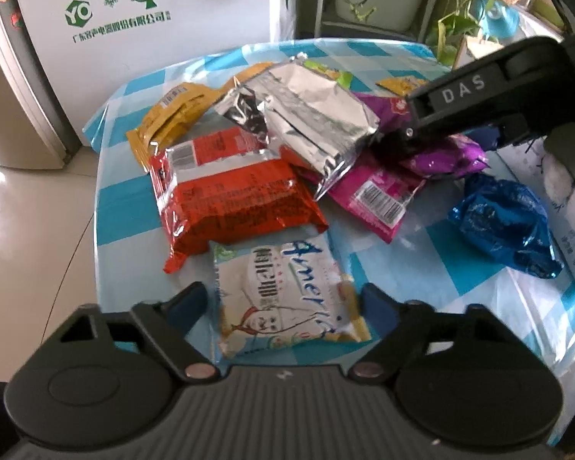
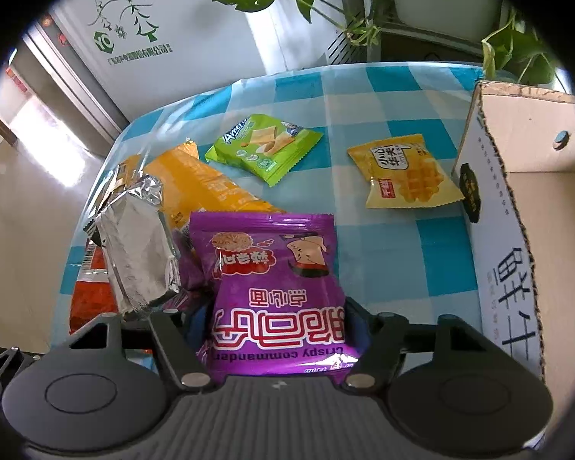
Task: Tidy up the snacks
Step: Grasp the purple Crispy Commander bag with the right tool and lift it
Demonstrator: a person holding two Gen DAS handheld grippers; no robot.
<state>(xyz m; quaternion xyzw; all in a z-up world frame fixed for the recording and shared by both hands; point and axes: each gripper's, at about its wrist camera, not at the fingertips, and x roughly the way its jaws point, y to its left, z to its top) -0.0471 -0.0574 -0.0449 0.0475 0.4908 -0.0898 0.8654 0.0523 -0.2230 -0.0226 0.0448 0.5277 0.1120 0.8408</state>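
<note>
the left gripper (image 1: 283,299) has its fingers on either side of a white snack packet (image 1: 287,291) lying flat at the near edge of the surface (image 1: 421,237), which is covered in a glossy blue-and-white checked cloth. the pads look to be pressing on the packet's two side edges, so i take it as clamped. the right gripper (image 2: 278,326) is clamped on the lower part of a purple snack bag (image 2: 272,287), which stands up between its fingers beside the heap.

both packs look light, soft and puffy, with slick plastic film that crinkles and could slide under a weak squeeze. the contents are probably brittle, so a firm pinch across the middle risks crushing them; the flat crimped seams at the ends seem the safer place to hold.

the rest of the heap is the same sort of thing: a red pack (image 1: 234,199), a creased silver foil pack (image 1: 306,126) leaning on top, a long orange pack (image 2: 207,188), a crumpled blue wrapper (image 1: 506,226). a green wafer pack (image 2: 262,145) and a yellow waffle pack (image 2: 404,170) lie apart on the cloth, near a stiff open cardboard box (image 2: 517,199) at the right, likely where the snacks belong.
</note>
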